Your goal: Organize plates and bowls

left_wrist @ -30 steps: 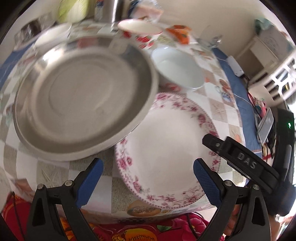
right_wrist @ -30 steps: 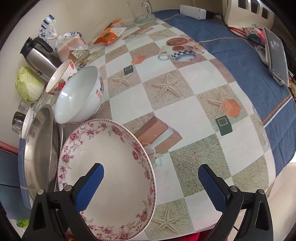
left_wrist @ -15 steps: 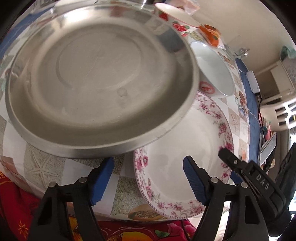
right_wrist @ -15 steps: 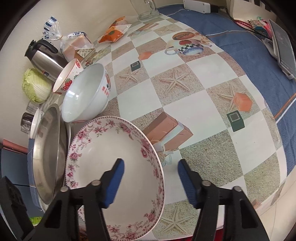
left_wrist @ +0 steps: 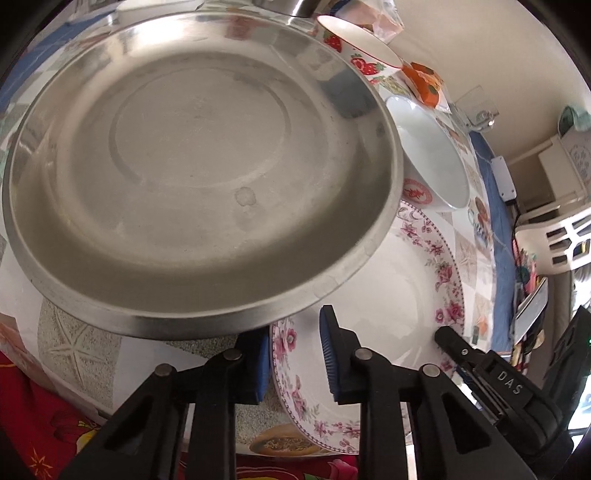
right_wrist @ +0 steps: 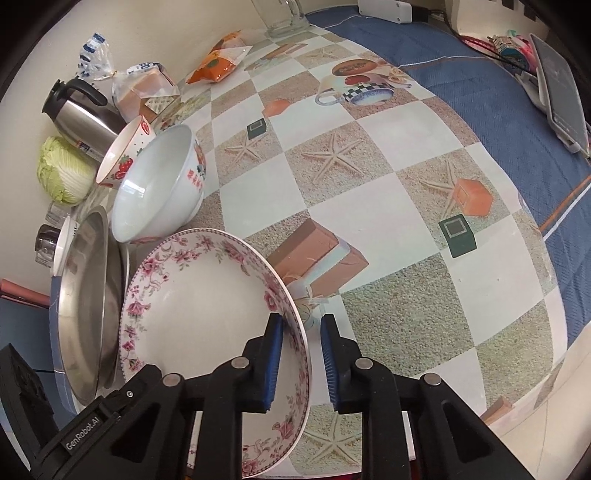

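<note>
A deep floral plate (left_wrist: 388,295) (right_wrist: 207,306) sits near the table's front edge, its left side tucked under the rim of a large steel plate (left_wrist: 199,166) (right_wrist: 88,306). My left gripper (left_wrist: 293,354) straddles the floral plate's left rim. Its jaws are closing, with the outer pad beside the lip. My right gripper (right_wrist: 301,354) straddles the opposite rim, jaws closing too. A strip of tablecloth still shows between the lip and its outer pad. Behind stand a white bowl (left_wrist: 432,158) (right_wrist: 155,188) and a strawberry bowl (left_wrist: 362,48) (right_wrist: 125,155).
Along the wall stand a steel kettle (right_wrist: 81,110), a cabbage (right_wrist: 64,170), a bread bag (right_wrist: 144,85), an orange snack packet (right_wrist: 218,62) and a glass mug (right_wrist: 284,14). A tablet (right_wrist: 561,85) lies on the blue cloth (right_wrist: 480,92) at the right. The checked tablecloth (right_wrist: 369,221) ends just below the grippers.
Both grippers' jaws have narrowed from wide apart to close around the floral plate's rims. The left gripper has sunk nearer the plates and rolled. The right one has kept its place.
</note>
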The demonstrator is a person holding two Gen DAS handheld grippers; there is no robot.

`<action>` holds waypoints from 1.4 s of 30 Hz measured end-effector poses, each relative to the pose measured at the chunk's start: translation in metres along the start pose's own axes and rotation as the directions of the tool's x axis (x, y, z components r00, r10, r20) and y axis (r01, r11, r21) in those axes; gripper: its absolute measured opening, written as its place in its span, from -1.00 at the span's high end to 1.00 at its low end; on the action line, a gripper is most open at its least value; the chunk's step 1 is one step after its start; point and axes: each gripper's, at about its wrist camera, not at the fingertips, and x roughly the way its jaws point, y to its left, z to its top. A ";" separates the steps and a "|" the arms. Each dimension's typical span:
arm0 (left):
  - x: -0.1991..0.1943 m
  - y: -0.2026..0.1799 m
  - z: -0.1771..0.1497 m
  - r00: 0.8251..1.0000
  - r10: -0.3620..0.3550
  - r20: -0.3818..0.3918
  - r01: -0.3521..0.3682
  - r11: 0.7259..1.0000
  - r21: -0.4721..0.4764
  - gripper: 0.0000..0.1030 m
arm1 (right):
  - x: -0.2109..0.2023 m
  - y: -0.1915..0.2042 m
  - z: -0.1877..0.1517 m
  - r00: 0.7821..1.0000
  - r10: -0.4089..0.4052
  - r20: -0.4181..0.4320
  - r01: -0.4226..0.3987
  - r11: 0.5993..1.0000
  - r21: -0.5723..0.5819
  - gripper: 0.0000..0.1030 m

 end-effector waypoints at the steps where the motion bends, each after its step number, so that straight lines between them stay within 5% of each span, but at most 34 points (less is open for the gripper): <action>1: 0.001 -0.002 0.000 1.000 0.001 0.000 -0.001 1.000 0.007 0.57 | -0.001 -0.001 0.000 1.000 -0.004 0.002 0.004 1.000 0.002 0.54; 11: 0.015 -0.033 -0.007 0.997 -0.059 -0.053 0.064 0.992 0.106 0.63 | -0.012 -0.036 0.000 1.000 -0.007 0.026 0.005 0.996 0.093 0.59; 22: 0.024 -0.030 0.005 0.992 -0.126 -0.033 0.127 0.991 0.037 0.63 | -0.011 -0.044 -0.002 0.999 0.027 0.034 -0.030 0.994 0.109 0.58; 42: 0.022 -0.051 0.005 0.999 -0.037 0.028 0.030 0.973 0.228 0.61 | -0.014 -0.038 0.003 0.998 -0.014 0.065 0.007 0.995 0.096 0.59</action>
